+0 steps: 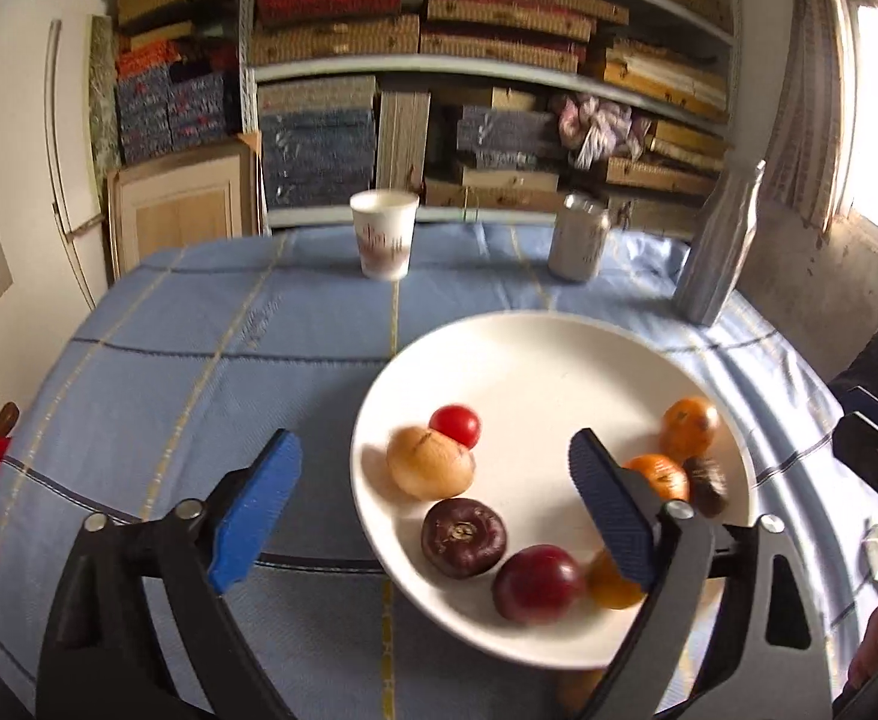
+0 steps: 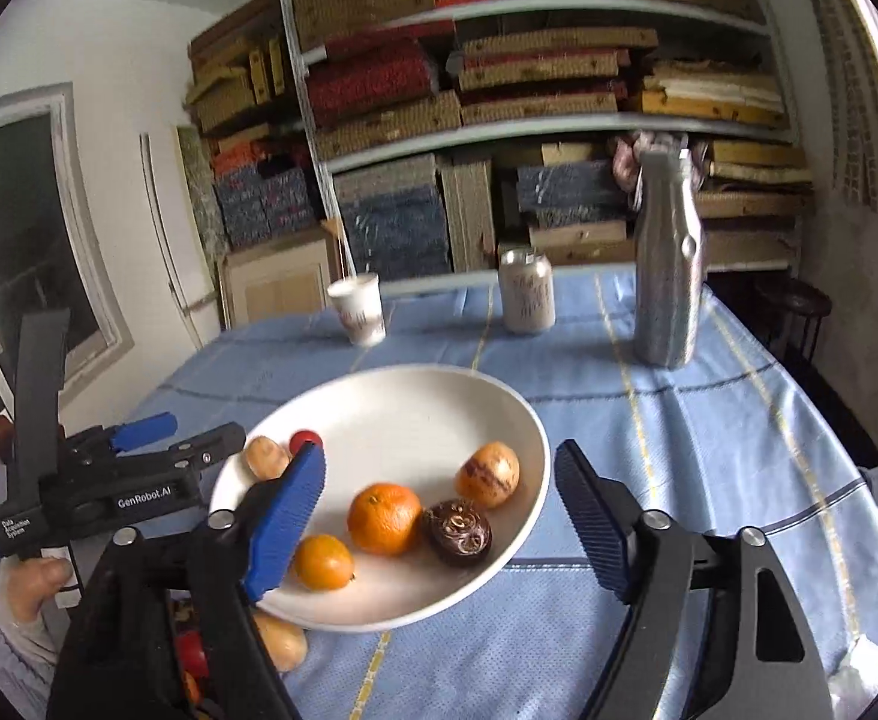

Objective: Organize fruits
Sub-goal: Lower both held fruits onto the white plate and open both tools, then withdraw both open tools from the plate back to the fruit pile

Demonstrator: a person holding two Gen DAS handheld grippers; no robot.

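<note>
Shelves of stacked boxes stand behind a table under a pale blue checked cloth (image 1: 199,348), where a wide white ceramic plate (image 1: 529,360) holds the fruit. Only the left wrist view shows the two dark purple plums (image 1: 464,537) at the plate's near edge, between the open left gripper (image 1: 433,510). Only the right wrist view shows a tan fruit (image 2: 280,639) on the cloth beside the plate, while the open right gripper (image 2: 439,510) frames the round orange tangerine (image 2: 384,518), touching nothing.

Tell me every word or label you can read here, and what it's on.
"GenRobot.AI": on the side of the left gripper.
"Data Acquisition System": small label on the same gripper's handle.
Cup: reddish print, too blurred to read.
Can: lettering too blurred to read.
Bottle: no readable text.
</note>
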